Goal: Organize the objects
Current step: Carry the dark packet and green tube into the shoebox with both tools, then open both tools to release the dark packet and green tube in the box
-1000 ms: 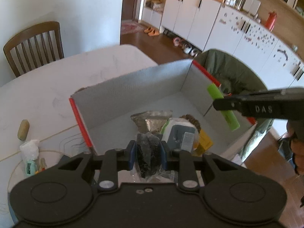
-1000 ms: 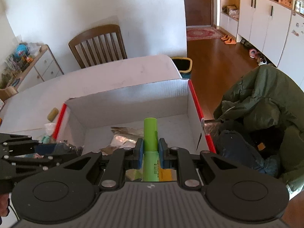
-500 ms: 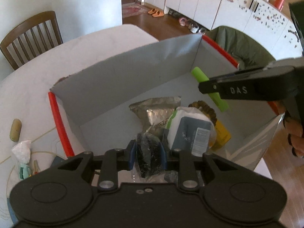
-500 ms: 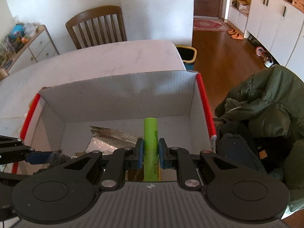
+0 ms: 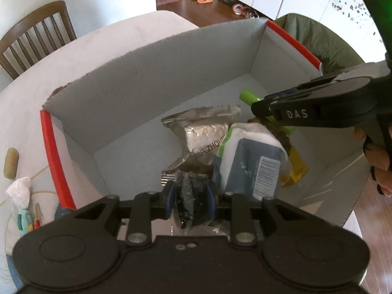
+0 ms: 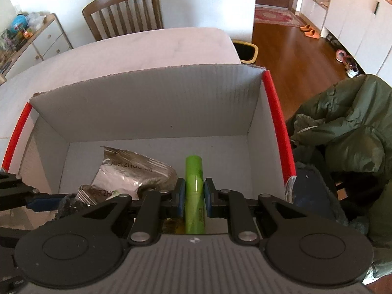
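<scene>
Green tube (image 6: 194, 193): I am clamping it between the blue pads of my right gripper (image 6: 194, 197); it is pointing forward, its tip sitting over the box floor.
Right gripper, left view: it (image 5: 263, 107) is reaching in from the right side, the tube (image 5: 250, 96) sticking out past its fingers above the packets.
Dark crinkled bag (image 5: 189, 201): I am pinching it with my left gripper (image 5: 191, 199), the jaws narrowed on it, at the box's near edge.
Box (image 6: 147, 107): white cardboard, open on top, red strips running along its left and right rims; it is sitting on the table (image 6: 137, 46).
Box contents: a silver foil packet (image 5: 203, 128), a white and blue pack (image 5: 250, 161) beside it, a yellow item (image 5: 296, 169) partly hidden under that pack.
Outside the box, left: a brown oval piece (image 5: 11, 163) and a white wrapper (image 5: 19, 191) are lying on the table.
Surroundings: a wooden chair (image 6: 123, 12) is standing behind the table; a green jacket (image 6: 343, 127) is lying right of the box.
</scene>
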{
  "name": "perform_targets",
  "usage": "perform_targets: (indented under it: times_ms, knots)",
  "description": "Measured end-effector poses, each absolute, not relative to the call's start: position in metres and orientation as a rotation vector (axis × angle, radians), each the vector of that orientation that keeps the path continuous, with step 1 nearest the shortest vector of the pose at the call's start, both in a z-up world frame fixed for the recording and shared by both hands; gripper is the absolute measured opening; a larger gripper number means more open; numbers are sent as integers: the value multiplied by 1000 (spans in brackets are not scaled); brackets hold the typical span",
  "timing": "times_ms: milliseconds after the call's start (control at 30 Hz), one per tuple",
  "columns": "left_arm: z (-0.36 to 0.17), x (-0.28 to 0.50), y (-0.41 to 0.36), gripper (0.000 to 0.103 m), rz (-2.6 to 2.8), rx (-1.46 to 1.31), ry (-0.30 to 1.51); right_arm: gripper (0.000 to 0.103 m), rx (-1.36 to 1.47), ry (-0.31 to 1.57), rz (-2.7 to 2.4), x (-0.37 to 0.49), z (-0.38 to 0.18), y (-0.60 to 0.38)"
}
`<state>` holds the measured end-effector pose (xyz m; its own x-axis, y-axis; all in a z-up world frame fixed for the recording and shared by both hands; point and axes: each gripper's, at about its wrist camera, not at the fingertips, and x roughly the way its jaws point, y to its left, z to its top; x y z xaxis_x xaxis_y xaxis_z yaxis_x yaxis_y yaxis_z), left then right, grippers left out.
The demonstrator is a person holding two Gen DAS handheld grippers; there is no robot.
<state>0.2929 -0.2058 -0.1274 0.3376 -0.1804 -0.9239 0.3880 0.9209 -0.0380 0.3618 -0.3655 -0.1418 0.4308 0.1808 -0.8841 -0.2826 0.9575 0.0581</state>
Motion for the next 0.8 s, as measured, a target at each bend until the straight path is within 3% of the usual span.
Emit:
perform_targets:
  times_ms: [267,567,633,800]
  knots:
    - [-136,295,-208,28,-369,197,1203,16,-119,1080,308,357,-139,-367]
    - [-132,295,-207,40,-362,192,1200,17,-83,1067,325,346,-120,-380]
    - [-129,294,-208,48,-362,188,1188,17,-69,1065,335,343,-115,-382]
    - [-116,286,-209,52,-374,177,1153,17,-52,1042,359,329,-102,-385]
